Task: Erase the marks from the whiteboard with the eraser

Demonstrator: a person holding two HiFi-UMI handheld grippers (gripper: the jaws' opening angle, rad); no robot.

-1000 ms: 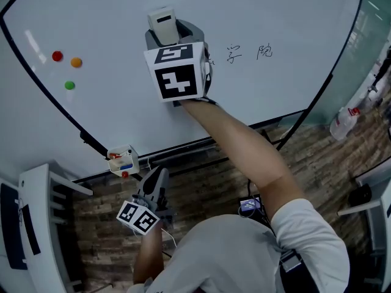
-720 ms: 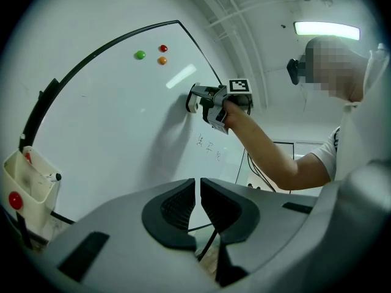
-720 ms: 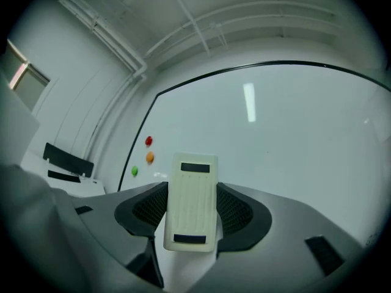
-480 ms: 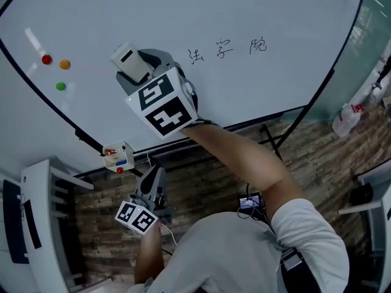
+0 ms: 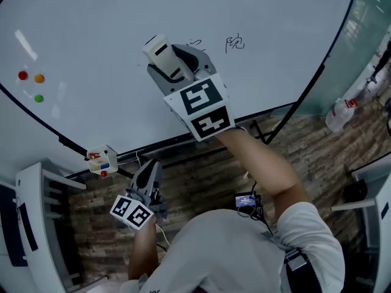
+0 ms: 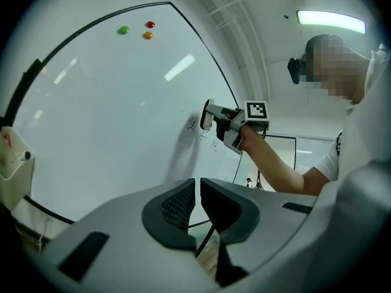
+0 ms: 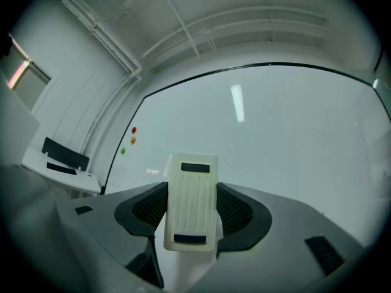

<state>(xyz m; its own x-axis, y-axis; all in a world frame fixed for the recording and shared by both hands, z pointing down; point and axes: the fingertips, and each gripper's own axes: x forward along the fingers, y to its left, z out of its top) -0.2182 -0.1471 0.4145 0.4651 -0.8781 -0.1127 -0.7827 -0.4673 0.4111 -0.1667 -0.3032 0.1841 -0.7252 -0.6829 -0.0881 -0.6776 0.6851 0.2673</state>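
Now the right tongs [image 5: 166, 63], clenched on the white eraser [image 5: 157, 49], sit further right along the whiteboard [image 5: 91, 29] than half a second ago, covering the first of the written marks [image 5: 234, 42]. Only the last character shows whole. Low down, the left tongs [image 5: 148, 176] are closed on nothing. Their view alone shows the eraser side-on against the board; the right gripper view shows its ribbed back and three coloured magnets [image 7: 132, 140]

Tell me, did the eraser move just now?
Yes. The eraser slid right across the whiteboard, away from the coloured magnets, toward the remaining writing.
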